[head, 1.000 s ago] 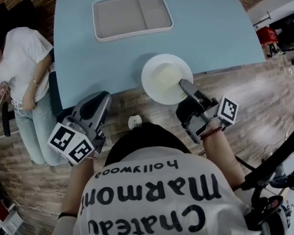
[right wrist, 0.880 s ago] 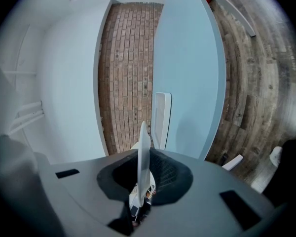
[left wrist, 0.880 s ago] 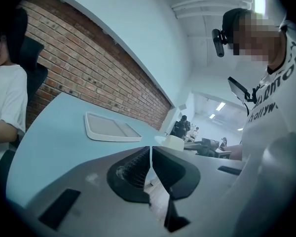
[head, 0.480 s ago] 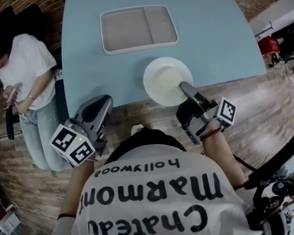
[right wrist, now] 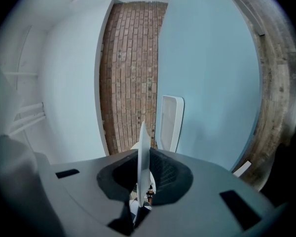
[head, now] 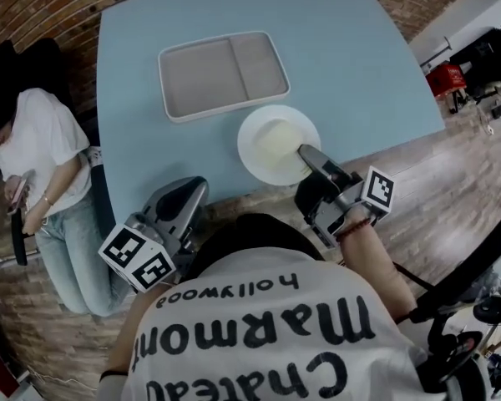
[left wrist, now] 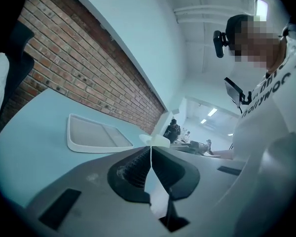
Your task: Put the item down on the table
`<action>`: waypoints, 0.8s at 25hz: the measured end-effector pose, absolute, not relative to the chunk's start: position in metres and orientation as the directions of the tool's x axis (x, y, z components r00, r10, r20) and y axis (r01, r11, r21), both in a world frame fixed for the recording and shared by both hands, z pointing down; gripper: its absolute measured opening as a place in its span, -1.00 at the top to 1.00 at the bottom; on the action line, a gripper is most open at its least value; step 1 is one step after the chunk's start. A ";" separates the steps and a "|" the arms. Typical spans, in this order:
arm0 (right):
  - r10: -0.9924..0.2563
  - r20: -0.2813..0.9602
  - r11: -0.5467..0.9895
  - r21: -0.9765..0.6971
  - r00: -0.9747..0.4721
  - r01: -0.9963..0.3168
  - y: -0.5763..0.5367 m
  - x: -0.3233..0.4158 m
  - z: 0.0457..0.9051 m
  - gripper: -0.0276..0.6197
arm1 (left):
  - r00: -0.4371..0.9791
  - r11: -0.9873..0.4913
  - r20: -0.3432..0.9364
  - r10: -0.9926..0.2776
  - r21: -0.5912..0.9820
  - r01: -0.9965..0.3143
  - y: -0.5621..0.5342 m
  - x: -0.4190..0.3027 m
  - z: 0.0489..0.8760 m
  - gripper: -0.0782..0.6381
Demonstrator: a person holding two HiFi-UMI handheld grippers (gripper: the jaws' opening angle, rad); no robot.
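- Your left claw (head: 195, 189) is nearest you, low at the near edge of the bench (head: 351, 65). Its jaws are clenched on each other with nothing between them, so it has no part in this step.
- Your right claw (head: 306, 152) is clamped on the near rim of the white plate (head: 271, 139). In the right gripper view the rim runs as a thin white blade straight between the ribbed pads.
- The plate sits flat-side-up over the bench's near edge. Most of it is over the blue top, and only the gripped rim reaches back toward the wooden floor (head: 459, 174).
- You cannot tell from these views whether the plate's underside touches the bench or hangs just above it.
- Just beyond the plate lies an empty two-part tray (head: 221, 73). It is close to the plate but apart from it, and the rest of the bench top beyond is bare.
- Off to your left a seated person (head: 42, 149) is beside the bench, with the brick wall (head: 33, 7) behind.
- My judgement: the carry looks nearly over, but the put-down is not finished while the grip is on. What is left is to settle the plate fully on the bench, let the right jaws part, and draw the claw back off the rim without dragging the plate toward the edge.
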State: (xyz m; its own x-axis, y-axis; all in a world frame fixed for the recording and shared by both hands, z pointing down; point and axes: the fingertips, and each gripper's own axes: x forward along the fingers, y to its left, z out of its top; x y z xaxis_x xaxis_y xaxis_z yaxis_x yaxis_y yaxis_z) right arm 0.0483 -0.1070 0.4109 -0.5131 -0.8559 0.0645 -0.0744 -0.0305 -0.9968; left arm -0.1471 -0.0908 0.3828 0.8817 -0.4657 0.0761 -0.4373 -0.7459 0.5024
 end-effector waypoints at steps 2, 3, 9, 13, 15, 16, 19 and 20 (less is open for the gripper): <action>-0.853 0.071 -0.037 -0.996 -0.517 -0.075 -0.109 0.052 0.414 0.82 | 0.878 -0.734 0.084 -0.471 0.515 -0.443 -0.093 -0.144 0.386 0.74; -0.850 0.076 -0.042 -0.996 -0.521 -0.077 -0.110 0.054 0.415 0.82 | 0.877 -0.727 0.087 -0.472 0.524 -0.443 -0.094 -0.141 0.387 0.74; -0.819 0.068 -0.029 -0.997 -0.569 -0.078 -0.132 0.067 0.414 0.82 | 0.862 -0.701 0.110 -0.494 0.537 -0.470 -0.102 -0.117 0.394 0.74; -0.795 0.063 -0.018 -0.997 -0.603 -0.081 -0.160 0.082 0.404 0.82 | 0.824 -0.668 0.091 -0.559 0.540 -0.513 -0.119 -0.102 0.380 0.74; -0.787 0.059 -0.017 -0.997 -0.614 -0.075 -0.178 0.091 0.401 0.82 | 0.812 -0.658 0.110 -0.574 0.528 -0.536 -0.127 -0.095 0.378 0.74; -0.782 0.059 -0.018 -0.997 -0.620 -0.072 -0.186 0.094 0.402 0.82 | 0.805 -0.652 0.119 -0.581 0.525 -0.548 -0.129 -0.093 0.379 0.74; -0.763 0.057 -0.014 -0.997 -0.644 -0.072 -0.201 0.099 0.410 0.82 | 0.781 -0.631 0.136 -0.610 0.512 -0.583 -0.128 -0.095 0.386 0.74; -0.756 0.057 -0.012 -0.997 -0.652 -0.073 -0.203 0.100 0.412 0.82 | 0.770 -0.625 0.139 -0.622 0.505 -0.596 -0.126 -0.097 0.388 0.74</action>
State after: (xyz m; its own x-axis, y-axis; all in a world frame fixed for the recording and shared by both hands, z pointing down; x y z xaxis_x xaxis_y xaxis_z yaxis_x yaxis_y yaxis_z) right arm 0.1001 -0.2035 0.4119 -0.6518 -0.7563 0.0568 -0.0735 -0.0115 -0.9972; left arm -0.0967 -0.1258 0.3881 0.7703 -0.6223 0.1391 -0.5959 -0.6247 0.5046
